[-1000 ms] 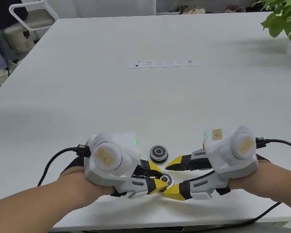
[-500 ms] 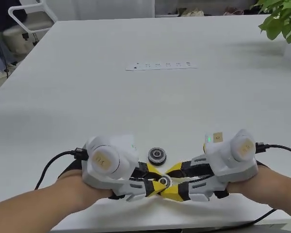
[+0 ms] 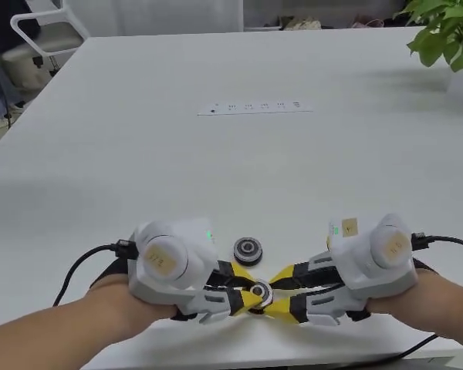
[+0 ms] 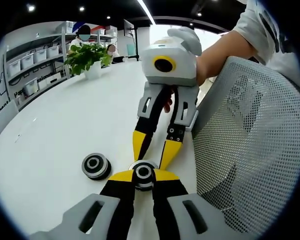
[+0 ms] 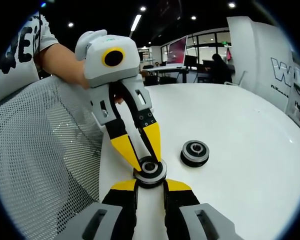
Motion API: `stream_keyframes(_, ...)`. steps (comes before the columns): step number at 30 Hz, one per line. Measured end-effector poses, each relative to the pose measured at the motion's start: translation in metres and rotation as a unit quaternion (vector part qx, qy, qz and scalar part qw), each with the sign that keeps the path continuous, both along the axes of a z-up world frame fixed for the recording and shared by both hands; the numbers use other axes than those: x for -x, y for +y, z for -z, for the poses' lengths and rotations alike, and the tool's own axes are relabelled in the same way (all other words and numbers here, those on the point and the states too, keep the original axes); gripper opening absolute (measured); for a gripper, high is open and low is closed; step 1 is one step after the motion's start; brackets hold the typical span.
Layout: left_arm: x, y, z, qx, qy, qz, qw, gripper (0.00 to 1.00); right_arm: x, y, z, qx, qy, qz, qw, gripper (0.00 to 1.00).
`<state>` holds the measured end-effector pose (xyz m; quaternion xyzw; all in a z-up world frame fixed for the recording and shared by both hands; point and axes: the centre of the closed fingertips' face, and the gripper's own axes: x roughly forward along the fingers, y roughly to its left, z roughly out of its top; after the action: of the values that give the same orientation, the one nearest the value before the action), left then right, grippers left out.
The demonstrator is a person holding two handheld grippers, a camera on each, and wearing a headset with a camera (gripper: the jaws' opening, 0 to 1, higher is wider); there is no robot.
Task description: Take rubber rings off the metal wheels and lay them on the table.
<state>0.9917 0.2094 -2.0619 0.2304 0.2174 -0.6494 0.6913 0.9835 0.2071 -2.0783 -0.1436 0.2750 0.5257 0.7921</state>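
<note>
Finds the left claw [image 4: 143, 176] clamped on a metal wheel [image 4: 143, 172], yellow tips pressed to either side. Finds the right claw [image 4: 153, 152] clamped on that same wheel from the opposite direction, tips on its far rim. Confirms this in the right gripper view: right claw [image 5: 150, 184] flanking the metal wheel [image 5: 150, 171], left claw [image 5: 149, 159] meeting it from ahead. Places the pair at the near edge of the white worktop [image 3: 216, 169]; cannot tell whether the held wheel is resting or raised.

Locates a second wheel [image 3: 248, 250] lying flat just beyond the claws, touched by neither, with a dark rubber ring [image 5: 194, 163] round its rim.

Reads "WE" in dark letters on a white sleeve [image 5: 34, 34], remainder cut off. Reads a large "W" on a wall panel [image 5: 285, 67]; finds the smaller lettering illegible. Notes tan labels [image 3: 162, 258] on the gripper bodies, print too small to read.

Gains from the head view a socket strip [image 3: 248, 108] mid-worktop, well apart from both wheels, markings unreadable. Gains from the left gripper view a potted plant [image 4: 87, 56] at the far end, shelves of bins [image 4: 37, 55] behind it, and a mesh chair back [image 4: 250, 150] beside the worktop edge.
</note>
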Motion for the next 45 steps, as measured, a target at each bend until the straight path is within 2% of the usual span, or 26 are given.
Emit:
stream_keyframes(5, 0.000, 0.000, 0.000, 0.000, 0.000, 0.000, 1.0000, 0.08, 0.000, -0.002, 0.000, -0.002, 0.004, 0.005, 1.0000, 0.11)
stream_keyframes(14, 0.000, 0.000, 0.000, 0.000, -0.001, -0.001, 1.0000, 0.08, 0.001, -0.004, 0.001, 0.010, 0.001, 0.005, 0.9999, 0.05)
stream_keyframes(34, -0.002, 0.000, 0.000, -0.001, 0.000, -0.010, 0.9999, 0.07, -0.007, -0.007, 0.002, 0.056, -0.032, 0.003, 0.9979, 0.00)
stream_keyframes(45, -0.003, -0.001, 0.000, -0.005, -0.004, -0.011, 0.9999, 0.07, -0.008, -0.011, 0.000, 0.033, 0.009, 0.042, 0.9985, 0.00)
